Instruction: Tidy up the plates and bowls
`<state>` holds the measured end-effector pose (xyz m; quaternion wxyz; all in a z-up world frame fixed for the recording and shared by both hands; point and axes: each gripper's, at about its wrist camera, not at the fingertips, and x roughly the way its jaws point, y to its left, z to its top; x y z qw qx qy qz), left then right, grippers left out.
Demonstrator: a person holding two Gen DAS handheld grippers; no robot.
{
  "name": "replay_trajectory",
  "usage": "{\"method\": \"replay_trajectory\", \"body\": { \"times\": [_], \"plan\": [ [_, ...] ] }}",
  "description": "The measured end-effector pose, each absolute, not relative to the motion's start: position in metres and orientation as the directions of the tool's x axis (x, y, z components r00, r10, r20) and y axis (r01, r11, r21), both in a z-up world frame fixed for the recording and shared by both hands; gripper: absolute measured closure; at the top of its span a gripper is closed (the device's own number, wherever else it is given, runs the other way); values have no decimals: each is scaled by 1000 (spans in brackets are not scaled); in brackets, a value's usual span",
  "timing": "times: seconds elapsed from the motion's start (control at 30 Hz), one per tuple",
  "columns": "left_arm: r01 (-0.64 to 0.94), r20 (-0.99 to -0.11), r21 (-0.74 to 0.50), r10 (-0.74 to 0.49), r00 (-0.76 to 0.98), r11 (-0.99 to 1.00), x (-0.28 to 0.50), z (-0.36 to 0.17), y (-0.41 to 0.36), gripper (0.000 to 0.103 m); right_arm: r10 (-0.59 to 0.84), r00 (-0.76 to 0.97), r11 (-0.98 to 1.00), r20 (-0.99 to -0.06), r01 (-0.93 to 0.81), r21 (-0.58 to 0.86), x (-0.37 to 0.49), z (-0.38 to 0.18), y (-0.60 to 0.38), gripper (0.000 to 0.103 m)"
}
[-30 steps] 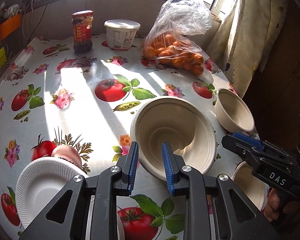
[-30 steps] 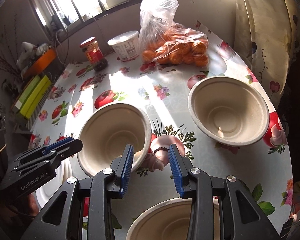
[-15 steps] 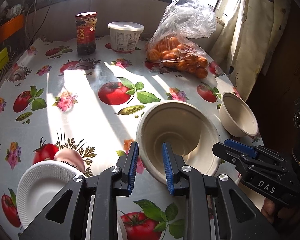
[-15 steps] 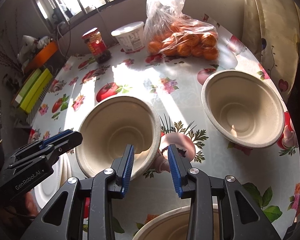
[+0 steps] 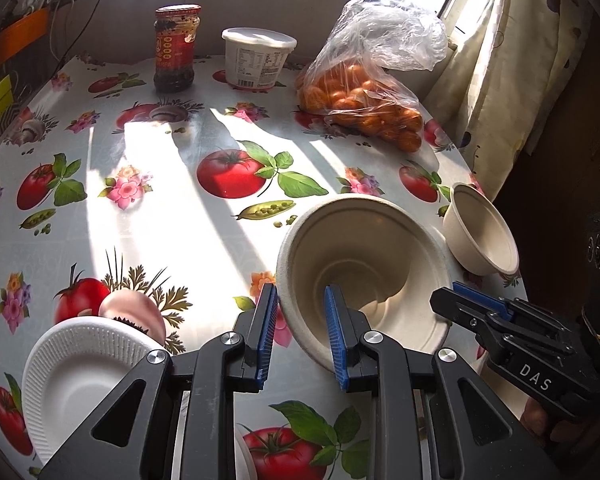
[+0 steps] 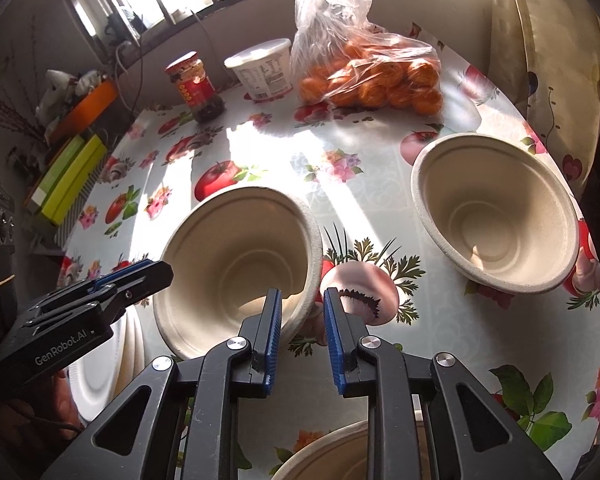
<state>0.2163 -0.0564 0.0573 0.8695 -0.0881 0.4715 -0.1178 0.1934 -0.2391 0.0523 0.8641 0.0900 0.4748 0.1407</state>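
Note:
A beige pulp bowl (image 5: 364, 264) sits on the fruit-print tablecloth. My left gripper (image 5: 300, 320) is open, its jaws straddling the bowl's near-left rim. In the right wrist view the same bowl (image 6: 236, 264) has my right gripper (image 6: 300, 316) open, straddling its right rim. A second beige bowl (image 6: 496, 208) stands to the right and also shows in the left wrist view (image 5: 480, 236). A third bowl's rim (image 6: 340, 452) is under the right gripper. A white ridged plate (image 5: 80, 372) lies at the near left.
A red-labelled jar (image 5: 176, 48), a white tub (image 5: 258, 58) and a bag of oranges (image 5: 364, 92) stand at the table's back. A curtain (image 5: 512, 80) hangs at right. Green boxes (image 6: 66, 180) sit on a shelf at left.
Both grippers have moved forward and down onto the near bowl, which now looms larger. Their jaws stay open, one on each side of the rim.

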Motion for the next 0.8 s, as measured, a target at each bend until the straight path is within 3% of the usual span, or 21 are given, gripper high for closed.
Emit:
{"method": "replay_trajectory", "body": {
  "times": [0.3,0.8],
  "plan": [
    [125,-798,-257,-284,531,958,216,57,-56,88,323,517,946,-793,-151,287,192,53,-241,83],
    [150,-783,-246,-288,552,958,206,64,-61,88,317,542,947,-778,-140,288,183,59,-248,83]
  ]
}}
